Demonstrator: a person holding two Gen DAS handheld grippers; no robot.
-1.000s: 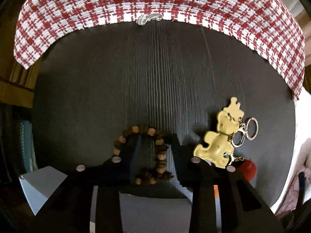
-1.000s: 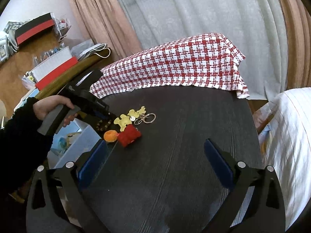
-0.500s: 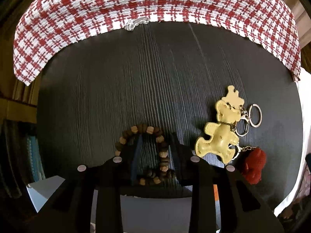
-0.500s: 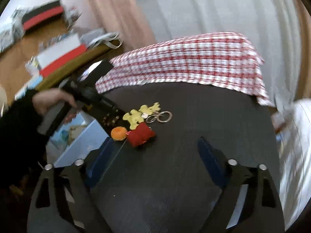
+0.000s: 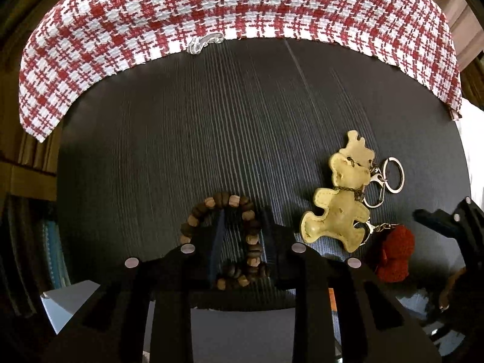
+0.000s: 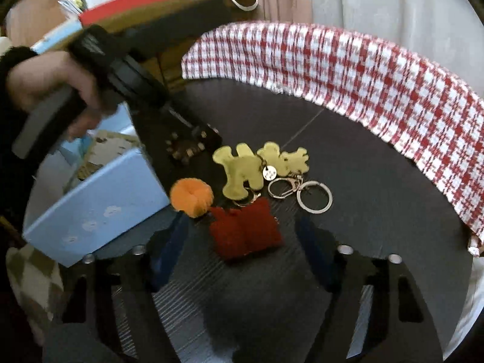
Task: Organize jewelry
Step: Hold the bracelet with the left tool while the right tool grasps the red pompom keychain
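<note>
A wooden bead bracelet [image 5: 251,236] lies on the dark table [image 5: 196,127]. My left gripper [image 5: 243,239] points straight down over it, one finger inside the loop and one outside. The jaws are closing on the bracelet's right strand, with a small gap still showing. In the right wrist view a red knitted charm [image 6: 245,230] sits between the fingers of my right gripper [image 6: 242,242]. Those jaws are closing too, and the pads stand clear of the charm. Chained to it are a yellow bear keychain [image 6: 242,172], key rings [image 6: 313,196] and an orange pompom [image 6: 192,195].
A light blue box [image 6: 99,208] stands at the table's left edge, just below the hand holding the left gripper [image 6: 187,139]. A red-and-white checked cloth [image 5: 242,6] covers the far side, with a small clear clip [image 5: 205,40] at its hem. Shelves and curtains stand behind.
My right gripper has come forward and down to the keychain cluster, rolling and narrowing its jaws. The left jaws have narrowed around the bracelet strand, and that hand has stayed almost in place.
</note>
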